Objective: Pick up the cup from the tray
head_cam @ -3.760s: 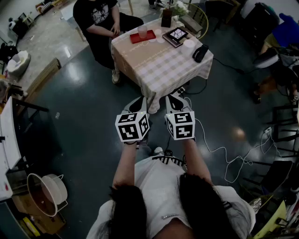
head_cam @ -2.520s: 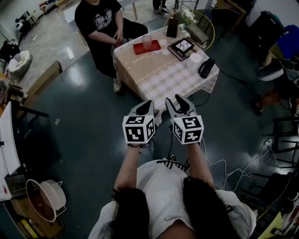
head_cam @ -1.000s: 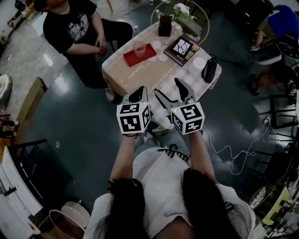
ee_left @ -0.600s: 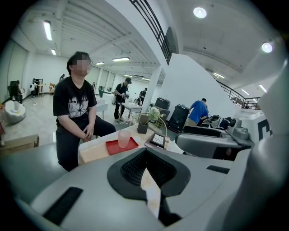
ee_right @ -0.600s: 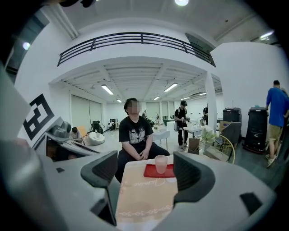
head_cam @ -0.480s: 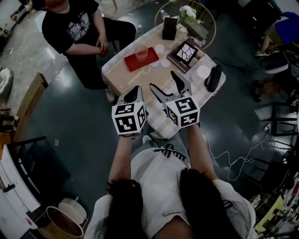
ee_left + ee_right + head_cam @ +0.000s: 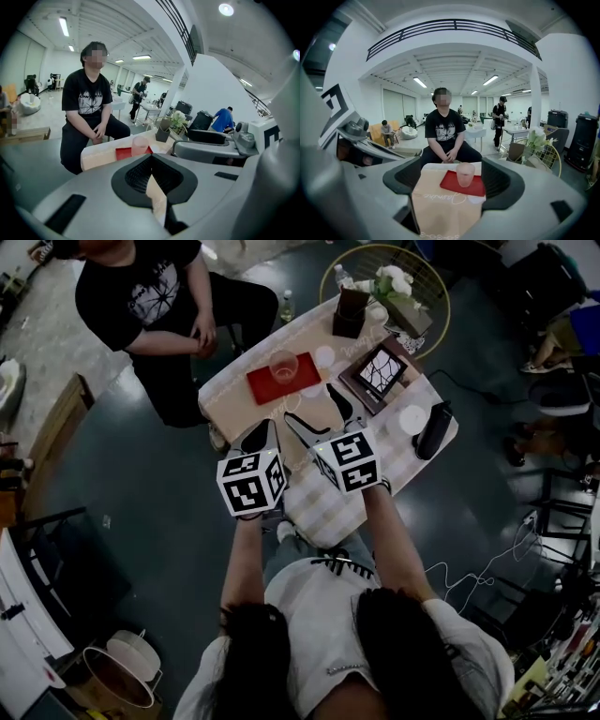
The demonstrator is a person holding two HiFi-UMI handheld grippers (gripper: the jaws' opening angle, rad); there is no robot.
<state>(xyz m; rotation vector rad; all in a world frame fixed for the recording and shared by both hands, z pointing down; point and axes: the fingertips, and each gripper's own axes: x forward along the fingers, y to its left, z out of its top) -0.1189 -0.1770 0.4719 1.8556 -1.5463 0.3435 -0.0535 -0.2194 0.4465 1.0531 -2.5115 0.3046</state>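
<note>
A pale pink cup (image 7: 282,366) stands upright on a red tray (image 7: 264,389) at the far left end of a table with a checked cloth (image 7: 375,460). Both grippers hover over the table's near edge, short of the tray. My right gripper (image 7: 310,409) points at the cup; its jaws are opening, and nothing is between them. In the right gripper view the cup (image 7: 465,175) and tray (image 7: 454,184) sit framed between the spread jaws, well ahead. My left gripper (image 7: 256,435) is shut and empty, and the left gripper view shows the cup (image 7: 139,145) beyond it.
A person in a black shirt (image 7: 141,301) sits at the table's far side, just behind the tray. On the table lie a dark book (image 7: 378,374), a white saucer (image 7: 412,418), a black case (image 7: 433,430), a brown box (image 7: 351,307) and flowers (image 7: 394,282).
The table has drawn nearer, and both grippers now reach over its near edge. The right gripper's jaws have spread wider. The left gripper stays shut.
</note>
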